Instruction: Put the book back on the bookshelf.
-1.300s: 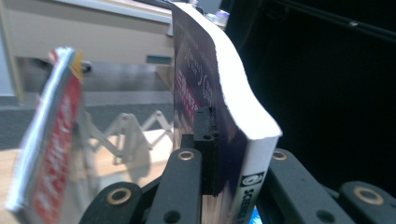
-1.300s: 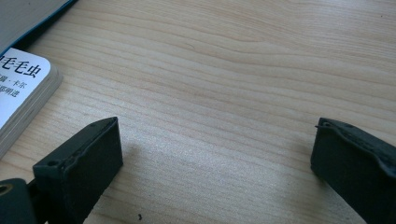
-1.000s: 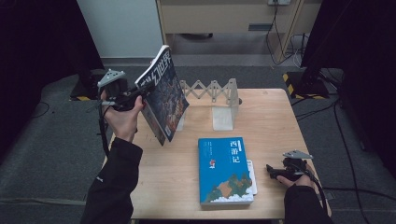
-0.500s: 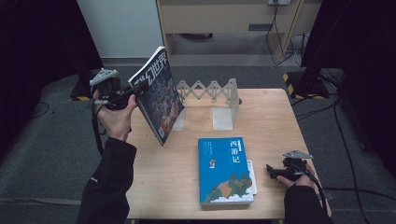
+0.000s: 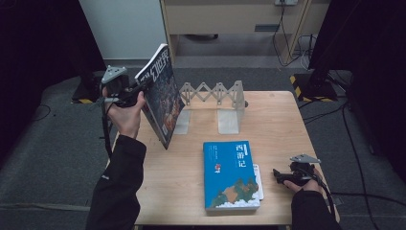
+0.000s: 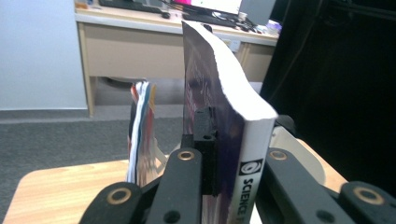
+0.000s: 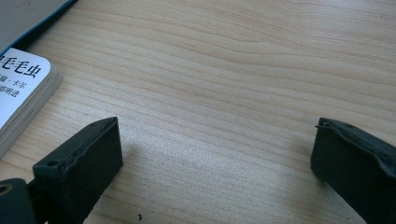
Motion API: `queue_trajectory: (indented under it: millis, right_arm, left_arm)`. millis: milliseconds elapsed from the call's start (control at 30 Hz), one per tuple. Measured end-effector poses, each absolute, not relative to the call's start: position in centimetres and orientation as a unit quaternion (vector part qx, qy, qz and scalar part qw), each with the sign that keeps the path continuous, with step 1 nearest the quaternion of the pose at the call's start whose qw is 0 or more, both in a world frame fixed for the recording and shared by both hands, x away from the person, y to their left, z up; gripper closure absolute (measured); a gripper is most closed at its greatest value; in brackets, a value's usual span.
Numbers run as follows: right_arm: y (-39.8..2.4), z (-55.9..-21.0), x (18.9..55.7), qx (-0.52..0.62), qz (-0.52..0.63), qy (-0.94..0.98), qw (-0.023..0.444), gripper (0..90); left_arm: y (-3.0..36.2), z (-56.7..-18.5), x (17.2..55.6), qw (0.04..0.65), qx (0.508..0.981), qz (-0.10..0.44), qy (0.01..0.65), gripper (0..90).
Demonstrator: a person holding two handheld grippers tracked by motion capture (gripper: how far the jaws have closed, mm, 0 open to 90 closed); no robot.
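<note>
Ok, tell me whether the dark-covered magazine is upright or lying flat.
Upright but tilted: the dark-covered magazine hangs clamped in the left gripper, clear of the wooden table.

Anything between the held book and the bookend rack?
Nothing visible. The left gripper holds the dark book tilted above the table's left edge; the expanding rack sits just beyond it, its slots bare. The blue book lies nearer, aside.

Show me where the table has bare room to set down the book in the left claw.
Bare wood lies left of the blue book, below the held book, and right of the bookend rack to the table edge. The strip between blue book and right claw is tight.
</note>
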State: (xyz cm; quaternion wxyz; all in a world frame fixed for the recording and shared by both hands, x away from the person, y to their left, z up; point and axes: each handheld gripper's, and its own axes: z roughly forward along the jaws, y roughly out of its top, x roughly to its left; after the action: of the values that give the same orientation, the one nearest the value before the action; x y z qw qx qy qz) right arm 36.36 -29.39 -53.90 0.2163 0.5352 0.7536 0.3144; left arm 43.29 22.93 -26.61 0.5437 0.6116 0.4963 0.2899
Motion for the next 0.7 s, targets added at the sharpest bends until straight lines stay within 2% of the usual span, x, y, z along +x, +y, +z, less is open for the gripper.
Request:
queue_trajectory:
  millis: [700]
  right_arm:
    - [-29.4,-53.9,36.4,0.534,0.314,0.754,0.217,2.2]
  left_arm:
    - [20.3,-30.7,47.3,0.522,0.607,0.308,0.514,82.3]
